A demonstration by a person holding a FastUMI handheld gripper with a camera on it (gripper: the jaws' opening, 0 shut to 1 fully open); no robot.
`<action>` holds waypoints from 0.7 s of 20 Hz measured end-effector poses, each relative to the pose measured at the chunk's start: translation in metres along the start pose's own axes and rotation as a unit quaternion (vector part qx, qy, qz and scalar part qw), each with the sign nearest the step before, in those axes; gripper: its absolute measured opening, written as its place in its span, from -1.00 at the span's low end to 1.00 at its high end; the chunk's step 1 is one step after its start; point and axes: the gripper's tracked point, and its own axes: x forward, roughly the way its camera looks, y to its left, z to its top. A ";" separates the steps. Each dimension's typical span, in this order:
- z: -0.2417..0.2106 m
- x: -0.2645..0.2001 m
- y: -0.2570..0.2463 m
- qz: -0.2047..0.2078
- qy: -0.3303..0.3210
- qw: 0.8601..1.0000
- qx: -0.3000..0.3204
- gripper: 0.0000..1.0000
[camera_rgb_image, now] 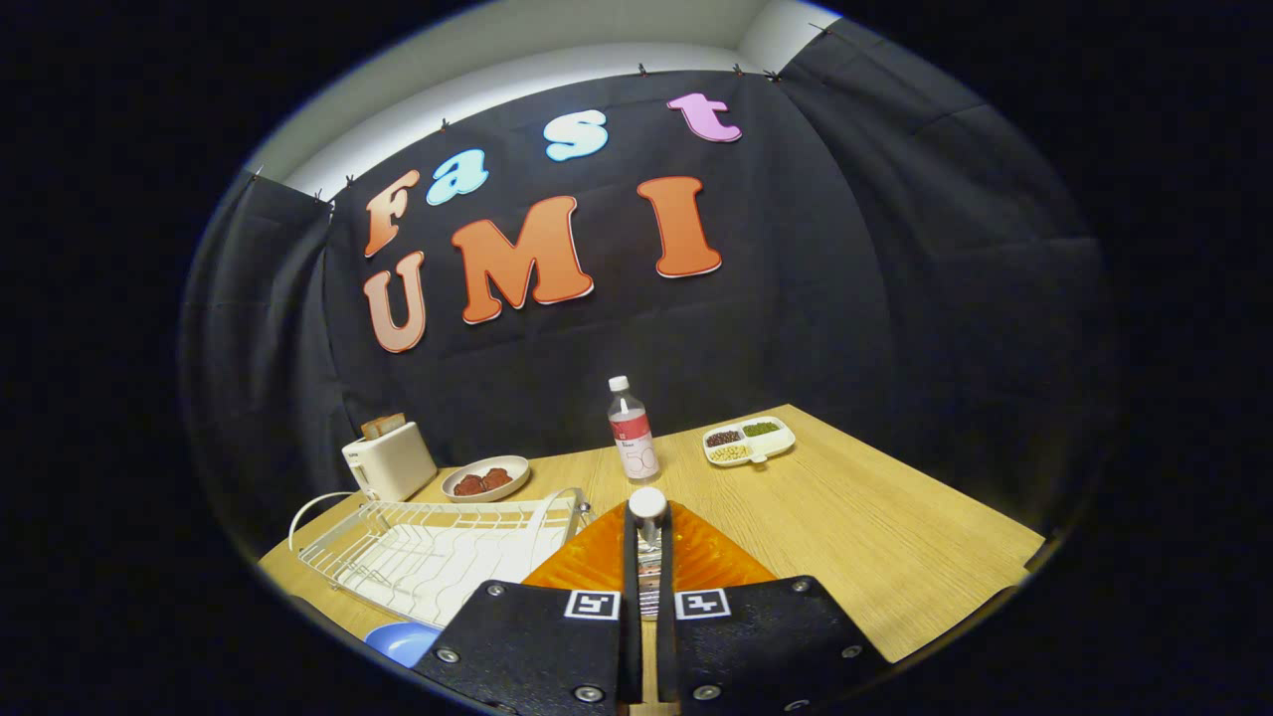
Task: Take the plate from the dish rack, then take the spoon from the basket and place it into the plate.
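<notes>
My gripper (pixel 646 537) is shut on the spoon (pixel 647 503), a thin metal piece with a round white end that stands upright between the two fingers. Right behind the fingers lies the ribbed orange basket (pixel 711 557), partly hidden by them. The blue plate (pixel 401 641) lies on the table to the left of the fingers, in front of the dish rack, and just its edge shows. The white wire dish rack (pixel 438 552) stands to the left of the basket and holds nothing.
On the wooden table (pixel 875 527) beyond the rack stand a white toaster (pixel 388 459) and a bowl of red pieces (pixel 485 478). A water bottle (pixel 633 430) stands straight ahead. A divided white dish of beans (pixel 748 441) lies to its right.
</notes>
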 end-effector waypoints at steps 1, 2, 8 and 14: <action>0.008 -0.008 0.003 0.005 -0.006 1.000 -0.003 -0.89; 0.015 -0.016 0.008 0.012 -0.010 1.000 -0.005 -0.89; 0.044 -0.061 0.053 0.088 -0.025 0.996 -0.002 -0.89; 0.032 -0.099 0.110 0.202 -0.005 0.979 -0.007 -0.89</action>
